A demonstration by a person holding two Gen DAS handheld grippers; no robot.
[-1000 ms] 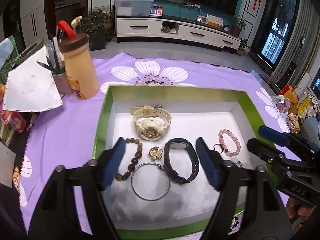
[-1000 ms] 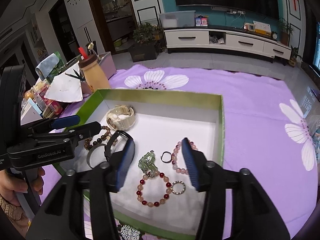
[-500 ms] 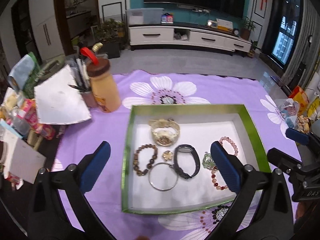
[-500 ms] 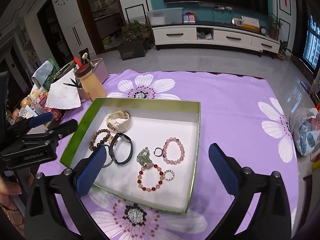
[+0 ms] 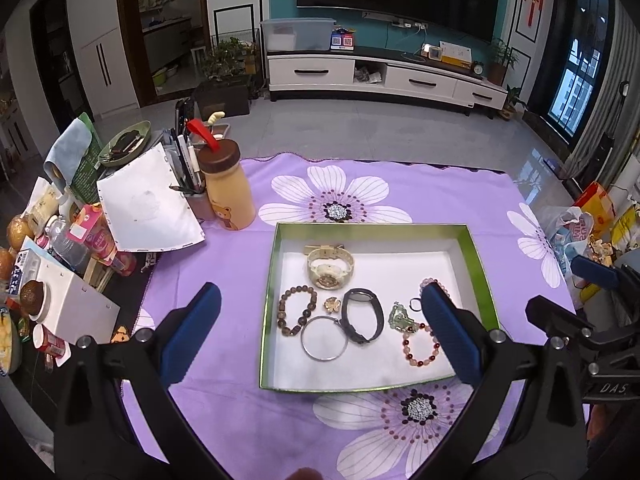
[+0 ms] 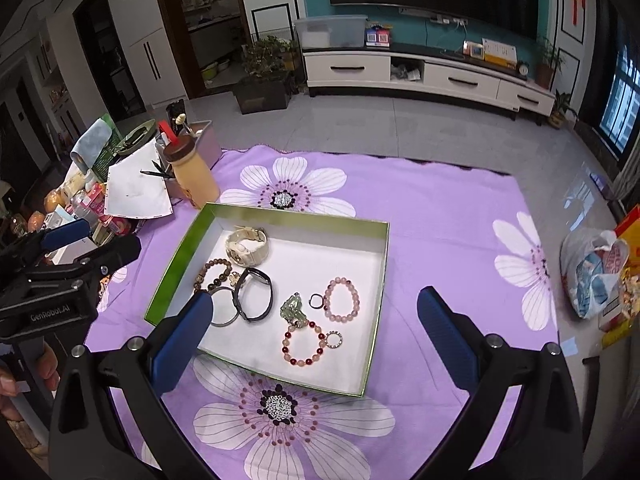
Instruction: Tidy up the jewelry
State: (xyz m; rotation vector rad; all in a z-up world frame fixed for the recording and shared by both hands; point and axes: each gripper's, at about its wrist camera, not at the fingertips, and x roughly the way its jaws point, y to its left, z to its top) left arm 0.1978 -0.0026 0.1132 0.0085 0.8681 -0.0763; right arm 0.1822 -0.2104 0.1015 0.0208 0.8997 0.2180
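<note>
A green-rimmed white tray lies on the purple flowered cloth. In it lie a cream watch, a brown bead bracelet, a silver bangle, a black band, a gold flower charm, a green pendant, a red bead bracelet, a pink bead bracelet and two small rings. My left gripper is open wide and empty above the tray's near side. My right gripper is open wide and empty, also raised.
A tan bottle with a brown lid and a pen cup stand left of the tray. Paper, boxes and snacks crowd the left edge. Bags lie off the right side. The other gripper shows in each view.
Both grippers have pulled up and back from the tray, and their jaws have opened much wider. The jewelry has not moved.
</note>
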